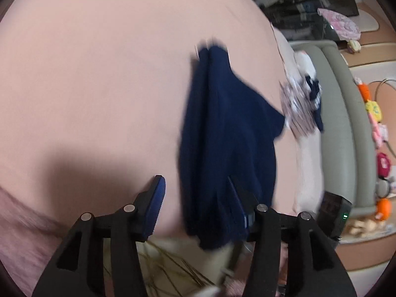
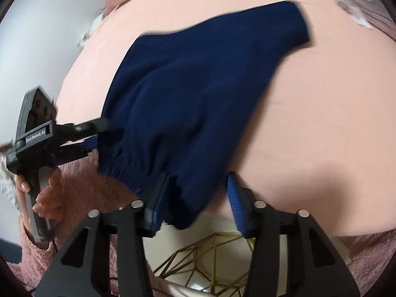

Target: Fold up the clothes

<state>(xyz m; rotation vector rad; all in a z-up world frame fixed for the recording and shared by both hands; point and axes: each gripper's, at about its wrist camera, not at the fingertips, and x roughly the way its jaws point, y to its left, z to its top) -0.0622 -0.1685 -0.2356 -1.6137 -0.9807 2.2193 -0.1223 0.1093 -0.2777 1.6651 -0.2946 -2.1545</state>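
Observation:
A navy blue knitted garment (image 1: 222,133) lies on the pink bed sheet (image 1: 99,86), its ribbed hem hanging over the near edge. My left gripper (image 1: 198,198) is open; the hem drapes over its right finger (image 1: 237,198). In the right wrist view the garment (image 2: 198,94) spreads across the sheet (image 2: 321,123). My right gripper (image 2: 198,195) is open, with the hem lying over its left finger (image 2: 158,198). The left gripper (image 2: 96,136) also shows there at the garment's left edge, held by a hand.
Patterned clothes (image 1: 302,104) lie at the bed's far side by a grey padded headboard (image 1: 346,123). Plush toys (image 1: 376,128) line the wall. A gold wire frame (image 2: 210,259) stands on the floor below the bed edge. A fluffy pink sleeve (image 2: 81,190) is at the left.

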